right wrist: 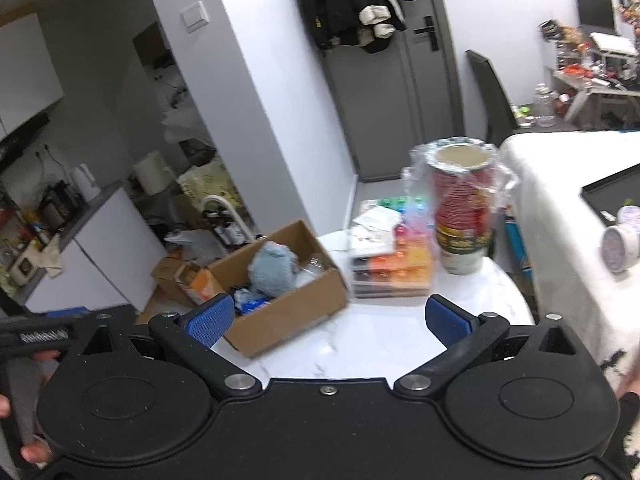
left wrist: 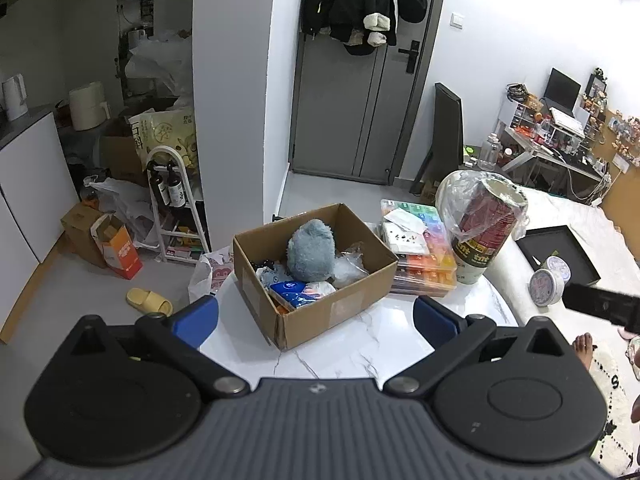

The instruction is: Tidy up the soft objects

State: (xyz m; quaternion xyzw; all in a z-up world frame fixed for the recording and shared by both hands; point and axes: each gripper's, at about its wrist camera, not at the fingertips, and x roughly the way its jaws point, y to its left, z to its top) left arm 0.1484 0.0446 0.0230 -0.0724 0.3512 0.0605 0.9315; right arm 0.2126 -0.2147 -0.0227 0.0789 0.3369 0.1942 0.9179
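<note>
Both grippers held wide open and empty above a white marble table.

Nearest, the left gripper (left wrist: 316, 322) is seen with its blue ribbed pads spread to the full, nothing between them; the right gripper (right wrist: 330, 320) is likewise fully parted and nothing is gripped. Beneath them the glossy, grey-veined round table (left wrist: 360, 344) is shown bare at its near edge. Further in, toward the left edge, an open corrugated cardboard box (left wrist: 320, 316) is set, and a fluffy, rounded grey-blue plush toy (left wrist: 310, 250) is lodged upright inside it among crinkled clear plastic and a blue packet (left wrist: 290, 290). Just beside the box on the right, a stack of clear plastic cases (left wrist: 424, 268) with coloured contents is placed, and at the far right edge a tall cylindrical sleeve of paper cups (left wrist: 482, 224) in a thin plastic wrap is stood.
</note>
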